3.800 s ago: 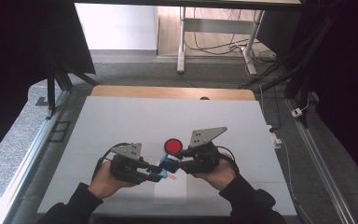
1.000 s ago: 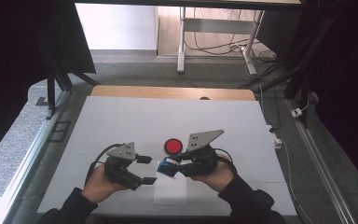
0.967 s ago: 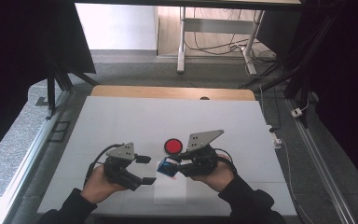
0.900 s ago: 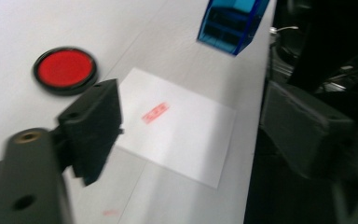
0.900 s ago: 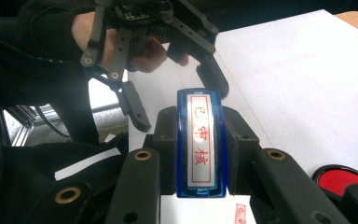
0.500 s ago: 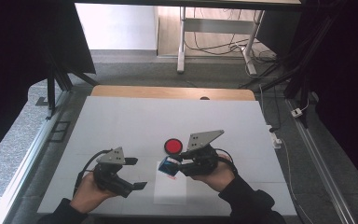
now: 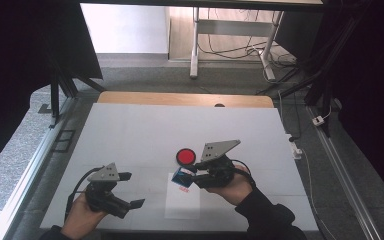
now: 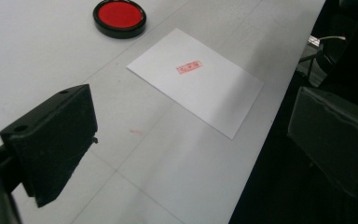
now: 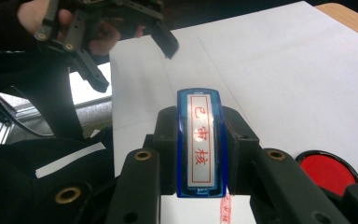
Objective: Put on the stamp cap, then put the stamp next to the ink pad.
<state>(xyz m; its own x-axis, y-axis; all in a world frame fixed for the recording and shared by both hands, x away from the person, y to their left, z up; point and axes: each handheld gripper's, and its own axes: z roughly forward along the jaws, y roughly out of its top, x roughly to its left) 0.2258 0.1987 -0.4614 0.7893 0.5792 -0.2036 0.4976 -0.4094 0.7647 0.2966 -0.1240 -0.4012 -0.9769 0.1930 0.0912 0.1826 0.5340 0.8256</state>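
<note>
My right gripper has its fingers squeezed tight on the blue stamp. I hold it just above the top edge of the paper on the bench. The paper already has one red mark, so I think the stamping is done. The stamp may need to go down next. The red ink pad sits at 12 o'clock from the paper. My left gripper has its fingers wide and empty. It was beside the stamp before; now it has moved away toward 8 o'clock.
</note>
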